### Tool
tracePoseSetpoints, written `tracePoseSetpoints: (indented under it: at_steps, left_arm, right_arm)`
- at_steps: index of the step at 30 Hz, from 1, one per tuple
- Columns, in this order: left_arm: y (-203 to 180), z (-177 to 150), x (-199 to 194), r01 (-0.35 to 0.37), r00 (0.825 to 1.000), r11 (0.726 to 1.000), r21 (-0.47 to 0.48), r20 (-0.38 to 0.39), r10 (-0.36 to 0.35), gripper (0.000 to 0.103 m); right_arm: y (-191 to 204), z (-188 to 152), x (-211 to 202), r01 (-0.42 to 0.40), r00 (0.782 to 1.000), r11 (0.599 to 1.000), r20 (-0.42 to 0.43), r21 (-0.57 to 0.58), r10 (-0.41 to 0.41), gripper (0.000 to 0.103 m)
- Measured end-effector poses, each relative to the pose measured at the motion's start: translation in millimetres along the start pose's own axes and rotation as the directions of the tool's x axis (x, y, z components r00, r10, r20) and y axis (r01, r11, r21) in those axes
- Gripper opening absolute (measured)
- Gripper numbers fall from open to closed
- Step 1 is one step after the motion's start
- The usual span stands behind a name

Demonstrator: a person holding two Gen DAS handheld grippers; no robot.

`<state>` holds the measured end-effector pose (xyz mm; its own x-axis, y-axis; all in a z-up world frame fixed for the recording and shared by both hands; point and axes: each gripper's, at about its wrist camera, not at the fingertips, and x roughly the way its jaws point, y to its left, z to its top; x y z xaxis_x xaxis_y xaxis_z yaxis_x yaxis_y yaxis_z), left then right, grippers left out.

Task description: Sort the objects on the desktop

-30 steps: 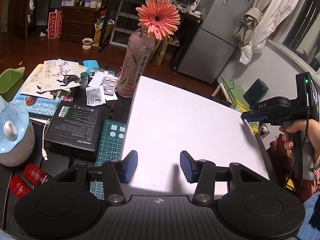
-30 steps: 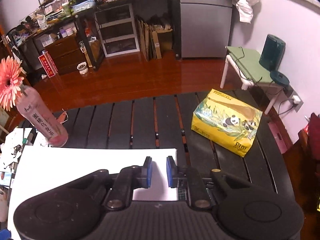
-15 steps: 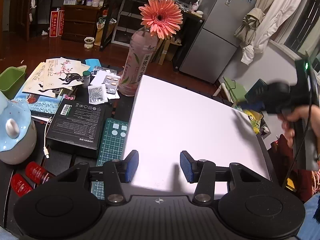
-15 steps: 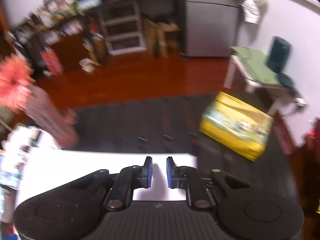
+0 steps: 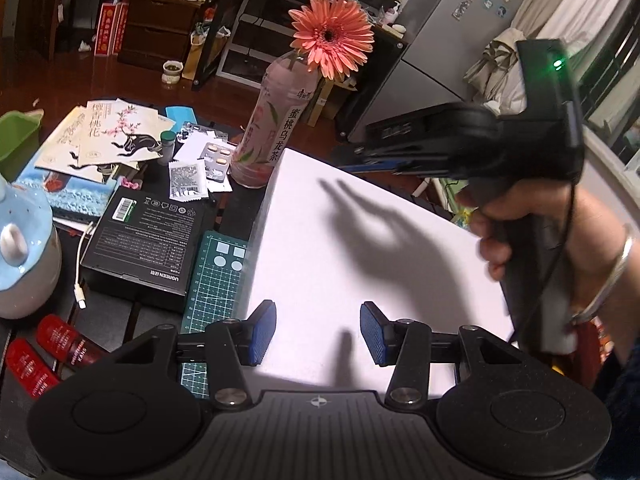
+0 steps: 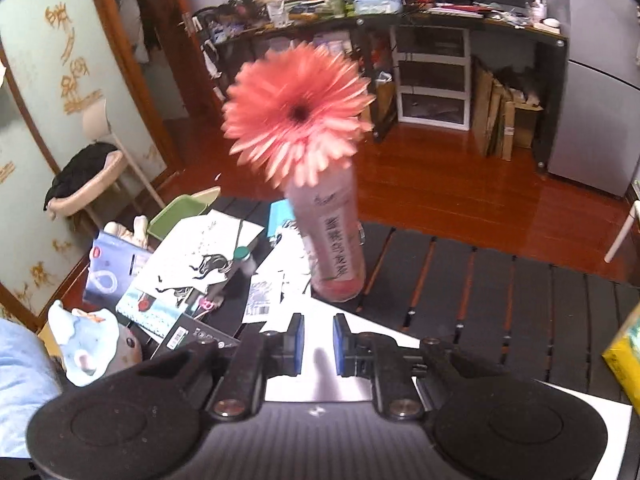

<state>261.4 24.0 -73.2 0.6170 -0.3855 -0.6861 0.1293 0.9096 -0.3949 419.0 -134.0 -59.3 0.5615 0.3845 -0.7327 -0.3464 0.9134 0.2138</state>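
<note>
My left gripper (image 5: 318, 332) stands open over the near edge of a large white sheet (image 5: 360, 240), with nothing between its fingers. A hand (image 5: 516, 220) holds my right gripper (image 5: 356, 158) above the sheet's far right part, pointing left at a pink drink bottle (image 5: 268, 136) with an orange-pink flower (image 5: 332, 36) in it. In the right wrist view the right gripper (image 6: 319, 344) is open by a narrow gap, holding nothing, with the bottle (image 6: 336, 252) straight ahead past the sheet's corner (image 6: 360, 380).
Left of the sheet lie a green cutting mat (image 5: 218, 280), a black box (image 5: 144, 248), blister packs (image 5: 218, 158), booklets (image 5: 112, 132), a green tray (image 5: 16, 140), red tubes (image 5: 60, 340) and a blue-and-white figure (image 5: 20, 248). A yellow tissue pack (image 6: 624, 356) sits at the right.
The right gripper has swung left over the white sheet, so its view turned from the yellow pack to the flower bottle. The left gripper has barely moved and stays open.
</note>
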Motion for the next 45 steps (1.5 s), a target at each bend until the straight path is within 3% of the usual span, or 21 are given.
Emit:
tracePoseSetpoints:
  at_steps: [9, 19, 23, 26, 30, 36, 41, 45]
  left_arm:
    - [4, 2, 1, 0.019, 1.0, 1.0, -0.024, -0.001, -0.019, 0.046]
    - [3, 3, 2, 0.012, 1.0, 1.0, -0.012, 0.0, -0.012, 0.047]
    - [5, 4, 2, 0.014, 1.0, 1.0, -0.011, 0.004, -0.014, 0.048]
    - [8, 7, -2, -0.004, 1.0, 1.0, -0.02, 0.021, 0.005, 0.057]
    - [14, 11, -12, 0.009, 0.999, 0.999, -0.048, 0.045, -0.007, 0.058]
    - [18, 13, -23, -0.021, 0.997, 0.999, -0.047, 0.073, 0.025, 0.059]
    - [25, 12, -21, -0.065, 0.996, 0.997, -0.05, 0.058, 0.068, 0.059]
    - [33, 8, -16, -0.094, 0.995, 0.993, -0.078, 0.033, 0.097, 0.058]
  right_arm:
    - [26, -5, 25, 0.051, 0.998, 0.989, -0.041, -0.136, -0.057, 0.013]
    - [27, -7, 24, 0.069, 0.997, 0.992, -0.024, -0.107, -0.072, 0.013]
    - [17, -8, -6, 0.048, 0.997, 0.998, 0.059, -0.041, -0.046, 0.014]
    - [7, -12, -43, 0.079, 0.99, 0.997, 0.116, -0.003, -0.079, 0.014]
    - [-7, -37, -93, 0.143, 0.978, 0.99, 0.148, 0.02, -0.144, 0.018]
    - [-42, -90, -154, 0.151, 0.966, 0.971, 0.179, 0.186, -0.184, 0.026]
    - [-66, -136, -179, 0.161, 0.957, 0.94, 0.185, 0.301, -0.223, 0.038]
    - [-86, -176, -185, 0.158, 0.948, 0.89, 0.186, 0.427, -0.258, 0.039]
